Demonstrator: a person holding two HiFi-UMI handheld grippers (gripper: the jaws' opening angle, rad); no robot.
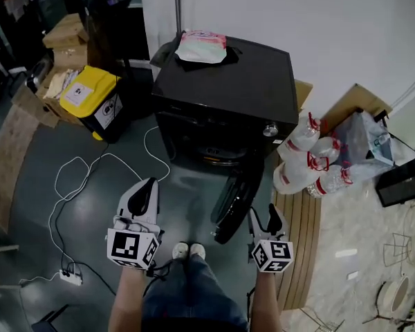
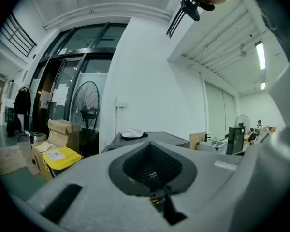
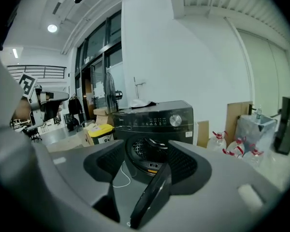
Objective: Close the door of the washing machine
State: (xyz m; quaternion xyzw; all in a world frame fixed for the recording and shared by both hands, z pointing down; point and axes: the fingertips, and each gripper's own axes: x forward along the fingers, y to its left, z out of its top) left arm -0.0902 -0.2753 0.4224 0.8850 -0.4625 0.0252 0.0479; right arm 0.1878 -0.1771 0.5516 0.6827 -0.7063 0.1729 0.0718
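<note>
Closing looks yet to begin: the door (image 1: pixel 232 200) stands swung out from the front of the washing machine (image 1: pixel 228 92) as the right gripper (image 1: pixel 265 220), jaws apart and empty, faces it for a likely push shut, while the left gripper (image 1: pixel 144 195) idles, jaws together on nothing.

The washing machine (image 1: pixel 225 81) is all black, the bin lid (image 1: pixel 88 88) is bright yellow, the cable (image 1: pixel 147 140) white.
</note>
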